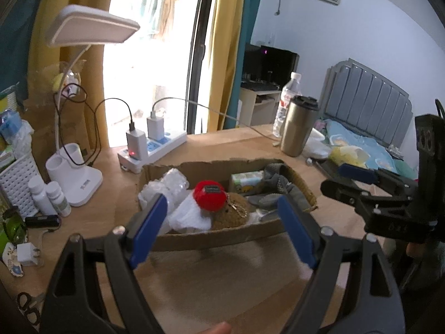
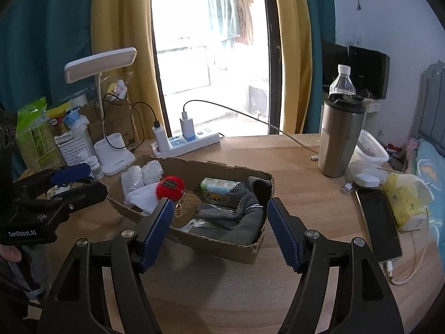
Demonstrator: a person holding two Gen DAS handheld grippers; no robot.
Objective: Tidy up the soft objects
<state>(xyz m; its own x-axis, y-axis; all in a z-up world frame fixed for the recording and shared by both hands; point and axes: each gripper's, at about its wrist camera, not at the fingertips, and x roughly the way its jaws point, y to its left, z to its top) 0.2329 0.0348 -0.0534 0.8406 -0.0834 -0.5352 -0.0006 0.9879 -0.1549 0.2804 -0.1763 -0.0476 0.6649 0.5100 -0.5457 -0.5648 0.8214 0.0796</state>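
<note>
A shallow cardboard box (image 1: 211, 239) (image 2: 222, 246) sits on the wooden table. In it lie a brown plush bear with a red cap (image 1: 211, 194) (image 2: 170, 187), a white cloth (image 1: 189, 214) (image 2: 144, 196), bubble wrap (image 1: 169, 186) (image 2: 141, 174), a tissue pack (image 1: 246, 181) (image 2: 218, 188) and grey socks (image 1: 289, 186) (image 2: 236, 217). My left gripper (image 1: 222, 222) is open and empty, just in front of the box. My right gripper (image 2: 219, 228) is open and empty, over the box's near edge. Each gripper shows in the other's view, the left (image 2: 55, 189) and the right (image 1: 361, 183).
A desk lamp (image 1: 83, 178) (image 2: 111, 156), power strip with chargers (image 1: 150, 150) (image 2: 189, 142), white basket and bottles (image 1: 50, 197) stand at the back left. A steel tumbler (image 1: 297, 128) (image 2: 339, 139), water bottle (image 1: 286, 103), phone (image 2: 378, 222) and tissue pack (image 2: 403, 203) stand right.
</note>
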